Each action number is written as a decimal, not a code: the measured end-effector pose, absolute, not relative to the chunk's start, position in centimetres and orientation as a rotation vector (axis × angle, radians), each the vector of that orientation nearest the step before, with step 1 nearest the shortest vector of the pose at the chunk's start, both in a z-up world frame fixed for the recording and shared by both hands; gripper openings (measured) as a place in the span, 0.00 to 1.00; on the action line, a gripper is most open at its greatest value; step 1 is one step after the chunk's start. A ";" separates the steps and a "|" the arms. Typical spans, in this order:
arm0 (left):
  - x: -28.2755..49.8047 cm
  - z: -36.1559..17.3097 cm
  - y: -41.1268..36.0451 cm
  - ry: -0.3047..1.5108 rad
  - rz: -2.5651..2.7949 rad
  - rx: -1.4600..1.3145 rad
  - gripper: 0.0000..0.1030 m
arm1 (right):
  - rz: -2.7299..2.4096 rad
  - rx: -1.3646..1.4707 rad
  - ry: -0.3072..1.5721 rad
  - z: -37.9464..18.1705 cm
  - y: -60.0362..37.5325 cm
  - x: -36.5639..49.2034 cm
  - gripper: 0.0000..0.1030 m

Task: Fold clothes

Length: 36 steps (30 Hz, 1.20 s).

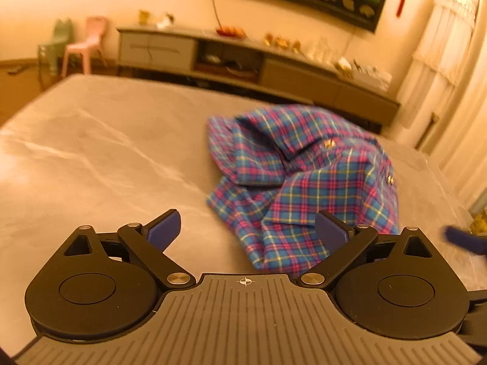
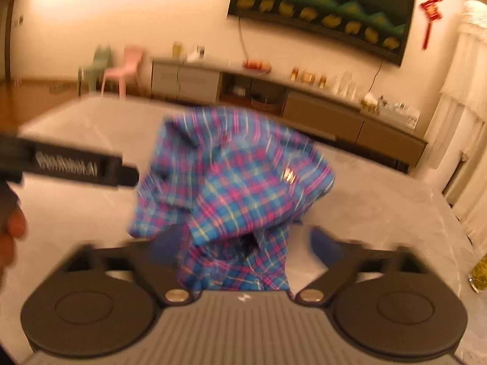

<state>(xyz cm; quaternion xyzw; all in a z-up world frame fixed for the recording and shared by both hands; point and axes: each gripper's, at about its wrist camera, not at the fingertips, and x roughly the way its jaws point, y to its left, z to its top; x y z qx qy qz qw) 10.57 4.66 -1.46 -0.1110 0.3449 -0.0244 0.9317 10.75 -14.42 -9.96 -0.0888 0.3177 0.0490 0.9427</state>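
Note:
A blue, pink and yellow plaid shirt [image 1: 307, 179] lies crumpled on the grey marble-look table [image 1: 97, 158]. My left gripper [image 1: 248, 231] is open and empty, held just before the shirt's near edge. In the right wrist view, which is blurred, the same shirt [image 2: 237, 188] bulges up right in front, with its near hem lying between the wide-apart fingers of my right gripper [image 2: 246, 243], which is open. The left gripper's black body [image 2: 67, 167] shows at the left of that view. A blue fingertip [image 1: 465, 238] of the right gripper shows at the right edge of the left wrist view.
A long low grey cabinet [image 1: 258, 60] with small items stands behind the table. A pink chair [image 1: 88, 45] and a green chair [image 1: 54, 45] stand at far left. White curtains [image 1: 447, 60] hang at right. A jar [image 2: 479, 270] sits at the table's right edge.

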 end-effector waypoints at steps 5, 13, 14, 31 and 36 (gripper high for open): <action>14.3 -4.4 2.0 0.751 -0.108 -0.142 0.83 | 0.037 -0.073 0.613 -7.8 -18.6 12.2 0.02; 17.7 -8.2 -2.3 0.800 -0.255 -0.109 0.16 | -0.172 0.007 0.636 -7.7 -25.4 9.4 0.02; 17.7 -8.2 -2.1 0.791 -0.260 -0.111 0.07 | -0.187 0.034 0.678 -9.0 -26.1 9.4 0.02; 17.3 -0.4 1.2 0.578 -0.220 -0.025 0.72 | -0.123 0.142 0.733 -12.4 -28.0 6.3 0.51; 23.9 -3.6 -2.0 0.709 -0.250 0.174 0.00 | -0.066 0.027 0.781 -14.3 -26.7 6.5 0.01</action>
